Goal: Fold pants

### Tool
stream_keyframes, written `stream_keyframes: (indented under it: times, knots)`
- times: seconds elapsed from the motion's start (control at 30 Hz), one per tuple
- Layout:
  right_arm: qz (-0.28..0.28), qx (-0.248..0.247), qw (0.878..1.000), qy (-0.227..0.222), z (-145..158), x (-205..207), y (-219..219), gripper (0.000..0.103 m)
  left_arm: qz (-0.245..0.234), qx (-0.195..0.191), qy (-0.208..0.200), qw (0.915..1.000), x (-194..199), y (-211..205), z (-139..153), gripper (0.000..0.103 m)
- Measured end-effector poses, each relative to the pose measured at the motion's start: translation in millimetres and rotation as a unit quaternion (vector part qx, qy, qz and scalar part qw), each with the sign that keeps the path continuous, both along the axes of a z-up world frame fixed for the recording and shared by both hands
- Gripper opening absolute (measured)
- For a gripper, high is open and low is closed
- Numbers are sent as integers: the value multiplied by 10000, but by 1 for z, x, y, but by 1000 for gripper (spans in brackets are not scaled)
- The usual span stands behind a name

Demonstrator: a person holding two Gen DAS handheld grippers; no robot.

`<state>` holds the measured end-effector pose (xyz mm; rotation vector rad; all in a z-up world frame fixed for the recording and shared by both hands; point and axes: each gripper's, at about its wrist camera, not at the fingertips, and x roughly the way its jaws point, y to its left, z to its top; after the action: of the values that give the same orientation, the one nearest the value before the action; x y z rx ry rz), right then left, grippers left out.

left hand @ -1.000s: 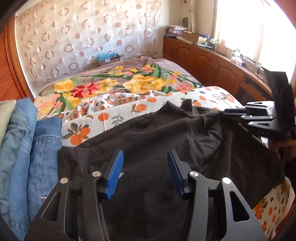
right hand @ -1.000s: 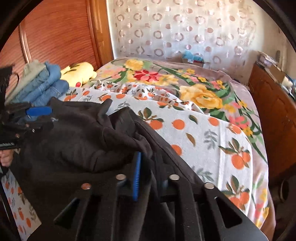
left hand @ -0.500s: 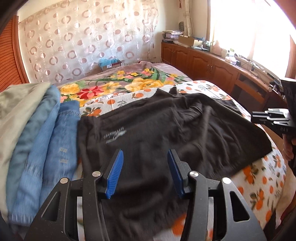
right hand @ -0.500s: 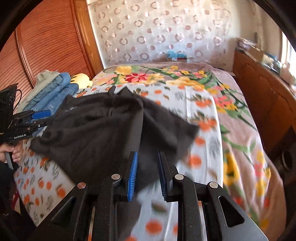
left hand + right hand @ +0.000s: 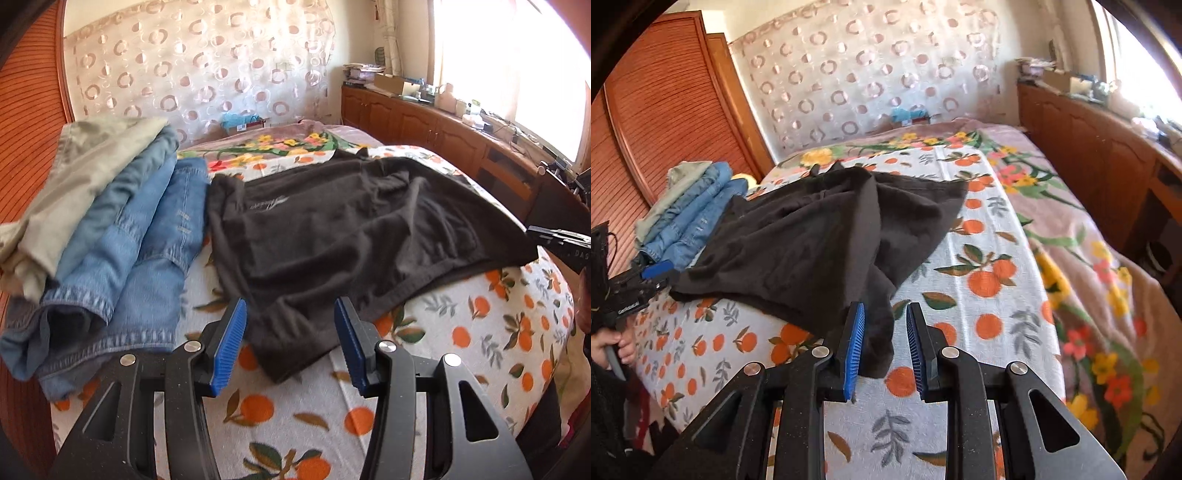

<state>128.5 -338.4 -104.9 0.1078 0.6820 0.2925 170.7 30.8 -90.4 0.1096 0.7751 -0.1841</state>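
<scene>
Right wrist view: black pants [image 5: 820,240] lie crumpled on the orange-print sheet [image 5: 990,302] beside folded jeans [image 5: 698,218]. Right claw [image 5: 882,343] is open, a corner between its pads. Left claw [image 5: 291,343] is open, empty. Grabbing a bunched corner could fold them crooked.

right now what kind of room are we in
Most likely a bedroom in a home. A bed with an orange-print sheet and a floral blanket fills the view, folded jeans sit stacked beside the black pants, and wooden cabinets run under a sunlit window.
</scene>
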Motion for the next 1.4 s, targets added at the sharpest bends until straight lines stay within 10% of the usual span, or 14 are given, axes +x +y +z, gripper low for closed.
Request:
stream_keyframes:
  times: [0.73, 1.17, 1.4]
  knots:
    - [7, 189, 9997, 161, -17, 4, -4, 32, 374, -273, 374, 9982, -1, 20, -31, 50]
    - [110, 439, 9987, 247, -28, 10, 5, 32, 99, -444, 432, 9980, -8, 18, -29, 21]
    - [269, 543, 9980, 169, -25, 4, 5, 6, -17, -455, 370, 9983, -11, 14, -22, 5]
